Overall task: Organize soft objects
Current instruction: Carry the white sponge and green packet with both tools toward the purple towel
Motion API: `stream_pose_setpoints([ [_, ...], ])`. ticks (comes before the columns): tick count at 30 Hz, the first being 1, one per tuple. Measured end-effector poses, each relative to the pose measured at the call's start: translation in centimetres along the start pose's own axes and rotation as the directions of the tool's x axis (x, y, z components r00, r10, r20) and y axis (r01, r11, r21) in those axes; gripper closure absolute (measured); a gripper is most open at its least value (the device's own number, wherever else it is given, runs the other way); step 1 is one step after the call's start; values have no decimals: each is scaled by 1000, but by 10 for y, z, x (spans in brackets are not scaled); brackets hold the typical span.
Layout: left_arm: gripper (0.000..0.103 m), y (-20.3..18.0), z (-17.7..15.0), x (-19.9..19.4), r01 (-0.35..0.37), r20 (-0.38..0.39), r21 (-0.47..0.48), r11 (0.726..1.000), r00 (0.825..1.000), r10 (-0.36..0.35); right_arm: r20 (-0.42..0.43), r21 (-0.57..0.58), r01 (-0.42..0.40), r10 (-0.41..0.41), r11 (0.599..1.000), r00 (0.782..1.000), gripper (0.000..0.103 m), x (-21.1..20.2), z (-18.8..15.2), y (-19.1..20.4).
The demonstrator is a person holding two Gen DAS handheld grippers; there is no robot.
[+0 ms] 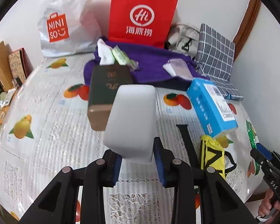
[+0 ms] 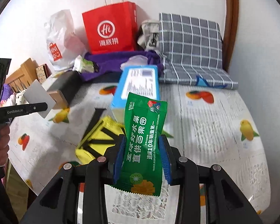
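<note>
The left gripper point(image 1: 138, 163) is gripping a white sponge point(image 1: 130, 123) above the fruit-print table point(image 1: 46, 140). The right gripper point(image 2: 142, 158) is pinching a green packet point(image 2: 145, 145) over the table, near a yellow bag point(image 2: 97, 140) and blue box point(image 2: 136, 85).

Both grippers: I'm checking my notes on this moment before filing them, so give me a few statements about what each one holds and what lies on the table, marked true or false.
1. The left gripper is shut on a white foam block. True.
2. The right gripper is empty. False: it is shut on a green packet.
3. The blue box stands inside the red paper bag. False: it lies on the table, in front of the bag.
4. A yellow pouch with black straps lies on the table. True.
5. The purple cloth is folded on the checked cushion. False: it lies beside it.
</note>
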State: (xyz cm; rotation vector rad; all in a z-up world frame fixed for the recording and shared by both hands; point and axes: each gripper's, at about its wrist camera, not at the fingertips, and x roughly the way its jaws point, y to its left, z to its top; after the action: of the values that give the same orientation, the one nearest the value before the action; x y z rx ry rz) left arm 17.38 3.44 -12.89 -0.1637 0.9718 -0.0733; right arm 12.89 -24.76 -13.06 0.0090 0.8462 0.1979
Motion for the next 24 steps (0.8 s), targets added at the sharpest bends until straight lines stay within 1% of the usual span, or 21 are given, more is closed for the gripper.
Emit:
stream_pose_setpoints([
  [12, 73, 3, 24, -29, -25, 82, 12, 1000, 996, 24, 61, -35, -10, 12, 999, 998, 67, -10, 41, 18],
  [24, 73, 1, 53, -34, -22, 119, 29, 999, 993, 18, 94, -48, -30, 34, 998, 995, 66, -1, 76, 27],
])
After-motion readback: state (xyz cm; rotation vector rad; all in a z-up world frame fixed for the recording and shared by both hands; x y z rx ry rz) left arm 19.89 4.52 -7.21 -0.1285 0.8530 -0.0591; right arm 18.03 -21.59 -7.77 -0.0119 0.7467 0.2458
